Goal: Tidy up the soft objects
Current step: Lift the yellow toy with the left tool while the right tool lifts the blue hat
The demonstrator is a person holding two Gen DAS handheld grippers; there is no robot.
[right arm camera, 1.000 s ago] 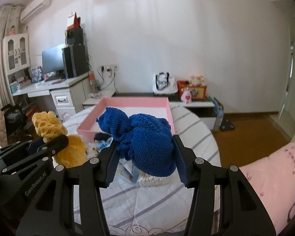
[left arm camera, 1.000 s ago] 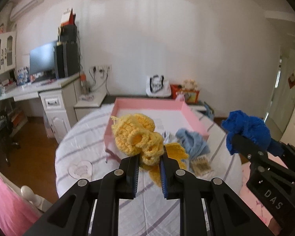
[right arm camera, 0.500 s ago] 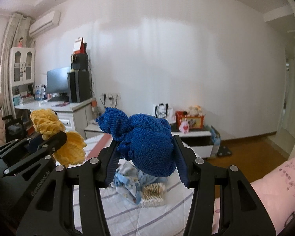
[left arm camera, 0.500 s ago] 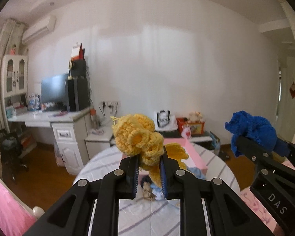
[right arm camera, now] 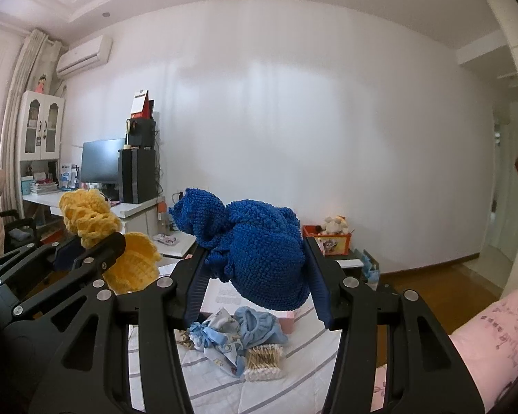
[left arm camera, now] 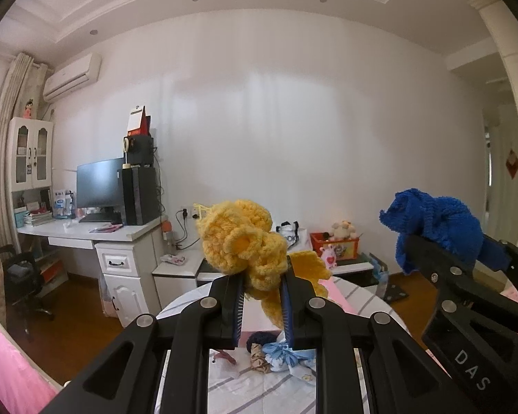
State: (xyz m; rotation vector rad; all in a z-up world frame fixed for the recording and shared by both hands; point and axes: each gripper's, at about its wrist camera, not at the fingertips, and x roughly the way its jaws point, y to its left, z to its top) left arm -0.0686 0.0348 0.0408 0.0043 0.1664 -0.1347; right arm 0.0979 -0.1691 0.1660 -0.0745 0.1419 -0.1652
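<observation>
My left gripper (left arm camera: 261, 277) is shut on a yellow crocheted piece (left arm camera: 241, 241), held up in the air above the round table. The same yellow piece (right arm camera: 96, 224) shows at the left of the right wrist view. My right gripper (right arm camera: 255, 262) is shut on a bulky blue knitted piece (right arm camera: 259, 241), also lifted; the blue piece (left arm camera: 435, 227) appears at the right of the left wrist view. Below both lie light blue cloth items (right arm camera: 245, 324) and a dark knitted ball (left arm camera: 260, 338) on the striped tablecloth (right arm camera: 224, 386). The pink tray (right arm camera: 286, 321) sits just behind them, mostly hidden.
A pack of cotton swabs (right arm camera: 264, 362) lies beside the blue cloths. A white desk (left arm camera: 96, 234) with a monitor (left arm camera: 100, 183) stands at the left. A low shelf with an orange box (left arm camera: 335, 245) lines the back wall. Pink bedding (right arm camera: 493, 338) is at the right.
Both grippers have risen and tilted upward with their knitted pieces. The table and pink tray have dropped low in the views, and the wall and ceiling fill them now.
</observation>
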